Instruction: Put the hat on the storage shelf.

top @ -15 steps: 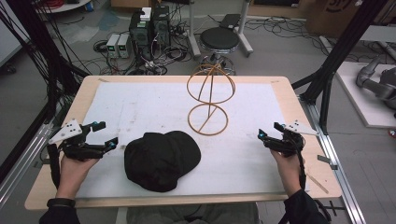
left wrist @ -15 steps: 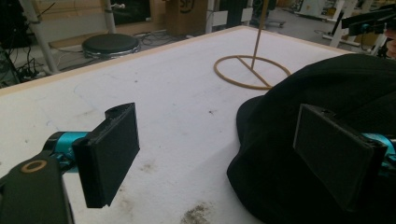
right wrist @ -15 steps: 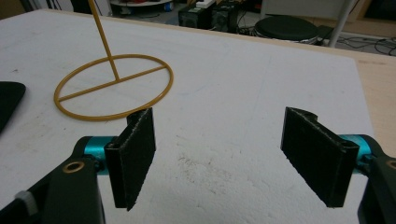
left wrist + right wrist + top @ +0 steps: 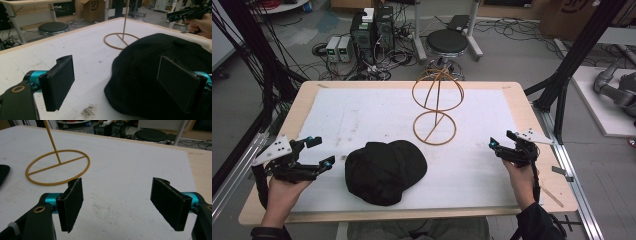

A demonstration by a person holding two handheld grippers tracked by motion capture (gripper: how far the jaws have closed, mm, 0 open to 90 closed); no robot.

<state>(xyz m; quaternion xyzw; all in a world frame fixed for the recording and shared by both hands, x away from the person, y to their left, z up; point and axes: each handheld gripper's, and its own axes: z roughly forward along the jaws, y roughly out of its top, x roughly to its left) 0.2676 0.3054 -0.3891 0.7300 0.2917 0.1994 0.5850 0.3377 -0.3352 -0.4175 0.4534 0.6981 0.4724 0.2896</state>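
A black cap [image 4: 384,170] lies on the white mat near the front edge, left of centre. Behind it stands a gold wire hat stand [image 4: 435,107], a ring base with a domed top. My left gripper [image 4: 322,151] hovers open just left of the cap. In the left gripper view the cap [image 4: 150,75] lies in front of the open left gripper [image 4: 117,72], with the right-hand jaw over its brim side. My right gripper [image 4: 502,139] is open at the right side of the mat, apart from everything. In the right gripper view the right gripper [image 4: 121,200] faces bare mat, with the stand's ring [image 4: 57,167] ahead to the left.
The white mat covers a wooden table [image 4: 532,115] with bare edges at the sides. Black frame poles [image 4: 569,60] rise beside the table at right and left. A round stool [image 4: 447,42] and computer cases [image 4: 372,30] stand on the floor beyond the far edge.
My left gripper has shifted slightly toward the near edge of the table. The cap, the stand and the right gripper are where they were.
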